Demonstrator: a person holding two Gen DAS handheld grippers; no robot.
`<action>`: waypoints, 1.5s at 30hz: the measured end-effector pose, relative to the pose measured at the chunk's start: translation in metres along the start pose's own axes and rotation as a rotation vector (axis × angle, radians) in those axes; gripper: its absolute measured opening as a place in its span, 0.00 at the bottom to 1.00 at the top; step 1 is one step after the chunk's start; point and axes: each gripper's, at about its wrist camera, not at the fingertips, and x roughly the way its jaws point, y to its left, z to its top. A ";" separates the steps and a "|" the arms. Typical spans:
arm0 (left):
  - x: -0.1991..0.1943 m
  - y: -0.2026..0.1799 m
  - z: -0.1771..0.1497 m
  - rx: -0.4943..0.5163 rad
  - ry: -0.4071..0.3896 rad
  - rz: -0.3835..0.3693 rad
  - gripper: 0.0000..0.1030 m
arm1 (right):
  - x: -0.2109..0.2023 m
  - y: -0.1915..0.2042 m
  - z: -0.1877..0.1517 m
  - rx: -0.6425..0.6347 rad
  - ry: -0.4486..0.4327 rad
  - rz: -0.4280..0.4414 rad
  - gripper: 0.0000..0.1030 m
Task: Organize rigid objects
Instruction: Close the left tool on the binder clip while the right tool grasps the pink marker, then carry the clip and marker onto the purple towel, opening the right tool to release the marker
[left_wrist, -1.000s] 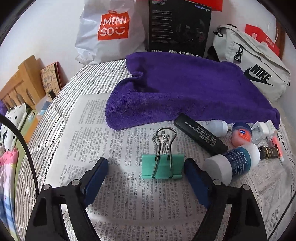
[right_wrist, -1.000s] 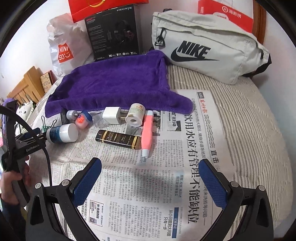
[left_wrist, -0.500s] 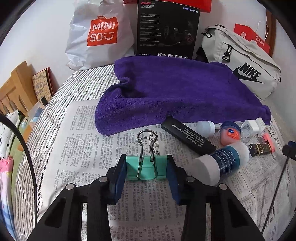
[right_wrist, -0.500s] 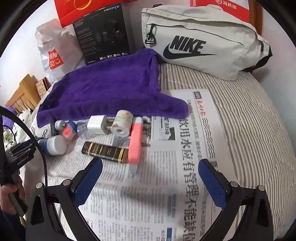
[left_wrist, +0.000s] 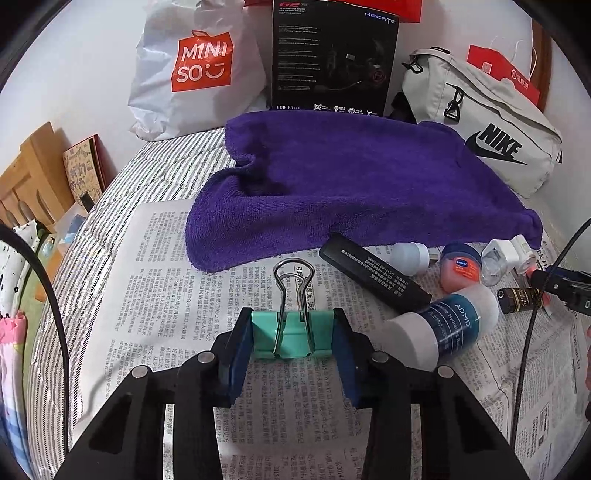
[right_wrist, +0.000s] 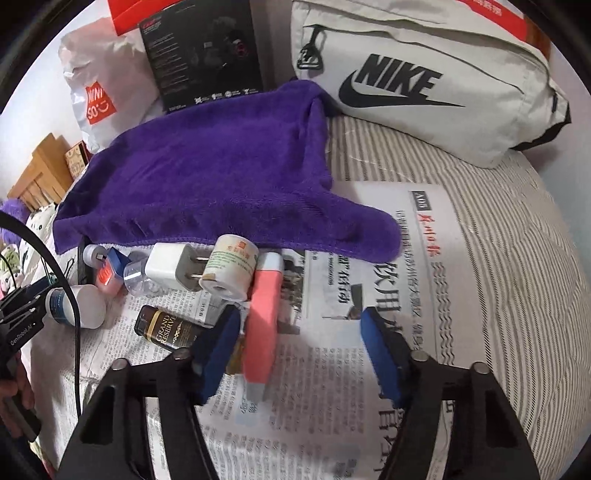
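- The left gripper (left_wrist: 291, 341) gripped the teal binder clip (left_wrist: 291, 334) by its two ends, low over the newspaper (left_wrist: 155, 280)
- Just right of it lay a white and blue lotion bottle (left_wrist: 441, 326); a black stick (left_wrist: 373, 271) lay ahead
- The right gripper (right_wrist: 301, 354) stood wide apart and empty, its left pad against the pink tube (right_wrist: 263, 317)
- A dark Grand Reserve bottle (right_wrist: 168, 328) lay left, a purple towel (right_wrist: 221, 173) beyond

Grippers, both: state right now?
Left gripper: shut on the green binder clip.
Right gripper: open, holding nothing; the pink tube lies between its jaws.
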 end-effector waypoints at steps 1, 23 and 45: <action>0.000 -0.001 0.000 0.003 0.000 0.001 0.38 | 0.000 0.002 0.001 -0.010 -0.006 -0.002 0.59; 0.002 -0.001 0.001 0.009 0.012 0.005 0.38 | 0.000 0.016 0.000 -0.188 0.015 -0.004 0.16; -0.024 0.012 0.012 -0.021 0.020 -0.011 0.38 | -0.029 -0.002 0.004 -0.164 0.013 0.030 0.16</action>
